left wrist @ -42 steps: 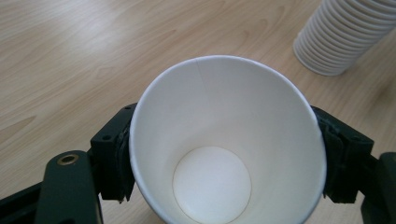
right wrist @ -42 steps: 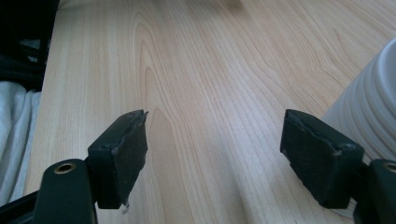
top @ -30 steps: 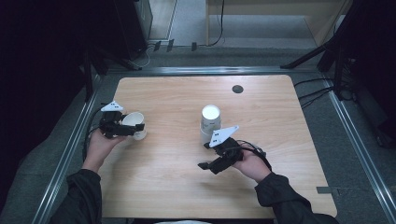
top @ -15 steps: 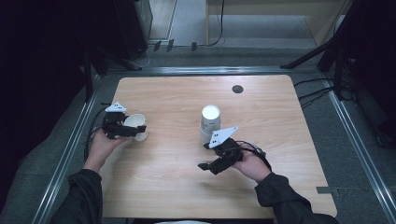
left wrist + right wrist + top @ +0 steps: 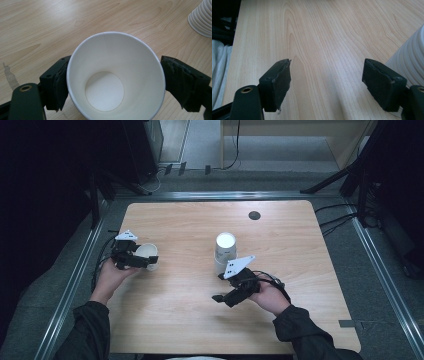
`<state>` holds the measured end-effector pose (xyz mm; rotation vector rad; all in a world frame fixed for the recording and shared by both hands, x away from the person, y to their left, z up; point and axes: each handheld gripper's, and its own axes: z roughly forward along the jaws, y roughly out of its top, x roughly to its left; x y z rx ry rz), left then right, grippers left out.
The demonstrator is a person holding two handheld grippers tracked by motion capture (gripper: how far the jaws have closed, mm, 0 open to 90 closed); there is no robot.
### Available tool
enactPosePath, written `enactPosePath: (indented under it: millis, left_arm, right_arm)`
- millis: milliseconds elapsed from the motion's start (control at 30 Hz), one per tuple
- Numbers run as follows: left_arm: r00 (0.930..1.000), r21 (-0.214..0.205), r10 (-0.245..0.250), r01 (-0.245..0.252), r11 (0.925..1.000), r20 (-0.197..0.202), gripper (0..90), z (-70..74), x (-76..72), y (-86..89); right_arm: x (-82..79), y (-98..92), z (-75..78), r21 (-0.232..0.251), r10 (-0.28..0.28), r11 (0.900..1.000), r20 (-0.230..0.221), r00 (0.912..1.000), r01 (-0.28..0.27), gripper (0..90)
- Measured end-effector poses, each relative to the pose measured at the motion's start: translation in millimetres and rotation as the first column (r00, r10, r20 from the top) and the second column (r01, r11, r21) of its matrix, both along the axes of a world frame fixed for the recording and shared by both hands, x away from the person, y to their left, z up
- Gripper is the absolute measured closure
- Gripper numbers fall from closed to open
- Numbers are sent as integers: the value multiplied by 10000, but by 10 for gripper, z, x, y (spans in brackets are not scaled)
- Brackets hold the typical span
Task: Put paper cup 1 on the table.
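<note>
A single white paper cup (image 5: 146, 251) stands at the left of the wooden table (image 5: 180, 320), mouth up and round (image 5: 112, 75). My left gripper (image 5: 146, 262) has its jaws on either side of it (image 5: 116, 66). They have just been opening: the left pad (image 5: 60, 85) lies by the wall, and the right pad (image 5: 182, 82) looks clear of it. A stack of white cups (image 5: 225, 251) stands mid-table. My right gripper (image 5: 219, 287) hovers just in front of it, open with nothing between its pads (image 5: 327, 72); the stack (image 5: 412, 60) is at its right.
A black round grommet (image 5: 254, 215) sits in the table's far right part. The stack's rims (image 5: 202, 17) lie to the upper right of the left gripper. White cloth (image 5: 219, 75) hangs past the table's near edge. Metal rails and cables run along both sides.
The left gripper's jaws have spread wider around the single cup. Both hands and the cup stack stay where they were.
</note>
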<state>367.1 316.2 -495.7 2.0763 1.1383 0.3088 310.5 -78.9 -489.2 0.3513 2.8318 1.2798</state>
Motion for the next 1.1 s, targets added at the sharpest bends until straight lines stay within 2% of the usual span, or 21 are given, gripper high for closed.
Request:
enactPosePath:
  millis: [200,433,500,600,700,767,833,1100]
  left_arm:
    - [10000,-206,-61,61,9998,-4,130,70,-17,32]
    - [9998,-314,-14,20,9995,211,129,221,-78,67]
    - [9994,-290,-44,53,9996,331,130,270,-104,61]
    - [9991,-371,-133,148,9992,391,130,331,-138,44]
    - [9988,-425,-149,169,9990,471,130,404,-162,9]
    - [9980,-400,-295,318,9987,557,130,450,-182,-23]
    - [9969,-304,-430,451,9985,654,130,488,-202,-62]
    - [9938,-339,-911,933,9951,633,132,578,-271,-206]
  right_arm:
    - [5,-11,7,35,-4,10000,26,10000,4,230]
    - [20,-54,32,132,-58,9999,80,10000,57,227]
    - [27,-73,36,176,5,9998,6,10000,-5,214]
    - [32,-96,27,-17,-46,10000,-156,9999,46,199]
    - [45,-112,59,-69,-212,9998,-624,9978,209,176]
    - [58,-135,89,-77,-27,10000,-489,9988,23,158]
    - [65,-154,111,-44,-331,9994,-343,9989,330,162]
    - [135,-315,236,380,-640,9971,-632,9960,664,161]
